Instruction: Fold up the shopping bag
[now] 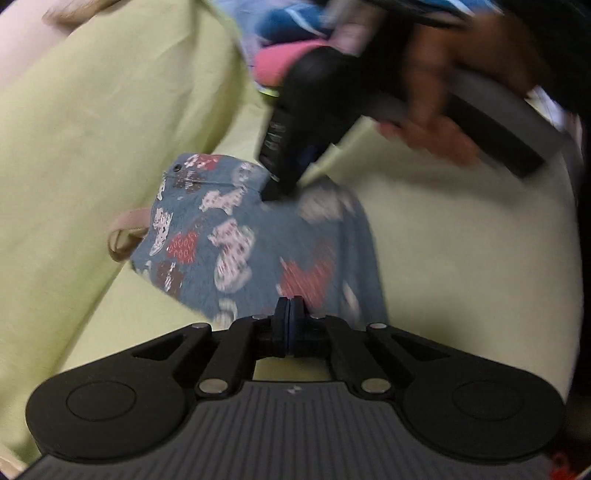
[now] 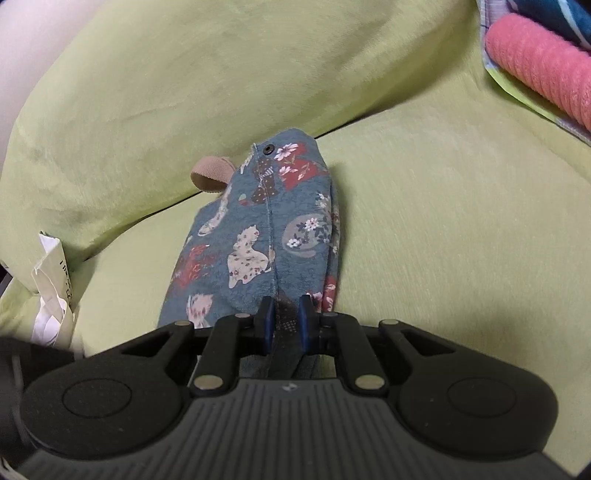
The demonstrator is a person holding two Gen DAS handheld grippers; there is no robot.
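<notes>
The left gripper (image 1: 290, 308) has its jaws pressed together with nothing between them, just before the blue cat-print shopping bag (image 1: 255, 243). The right gripper (image 2: 287, 314) is clamped narrowly on the bag's near edge. The bag lies on a green sofa cushion (image 2: 443, 206), its tan handle (image 2: 210, 177) at the far end.

a pale green sofa seat cushion (image 2: 461, 229) fills most of both views, with a plump green back cushion (image 2: 166, 92) rising behind it. a pink ribbed knit roll (image 2: 535, 77) lies at the far right on blue patterned fabric (image 2: 554, 14). crumpled white paper with black print (image 2: 51, 280) sits at the left edge, against the back cushion.
</notes>
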